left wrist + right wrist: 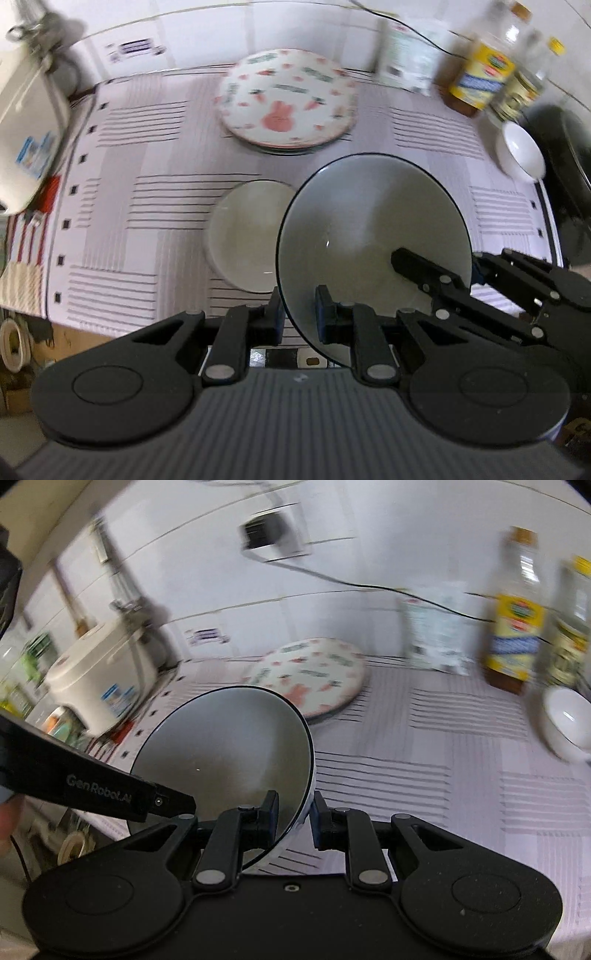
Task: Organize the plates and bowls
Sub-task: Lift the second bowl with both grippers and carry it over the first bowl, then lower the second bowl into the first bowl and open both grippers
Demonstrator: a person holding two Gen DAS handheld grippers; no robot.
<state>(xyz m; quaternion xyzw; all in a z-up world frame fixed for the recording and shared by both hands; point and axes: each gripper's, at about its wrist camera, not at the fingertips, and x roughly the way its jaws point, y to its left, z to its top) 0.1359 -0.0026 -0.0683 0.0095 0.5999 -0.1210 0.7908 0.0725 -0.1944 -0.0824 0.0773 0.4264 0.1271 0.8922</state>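
Dark-rimmed bowl (369,236) hangs tilted above the striped cloth (147,206); left gripper (299,314) and right gripper (295,816) both pinch its rim; a white bowl (247,236) sits just beside it.

Grey bowl (369,229), blk rim

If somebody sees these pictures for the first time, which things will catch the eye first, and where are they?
First comes the dark-rimmed bowl, tilted above the striped cloth and gripped at its rim by both the left tool and the right tool. Behind it, near the tiled wall, lies a rabbit-patterned plate on a small stack. A second bowl sits on the cloth just beside the held one.
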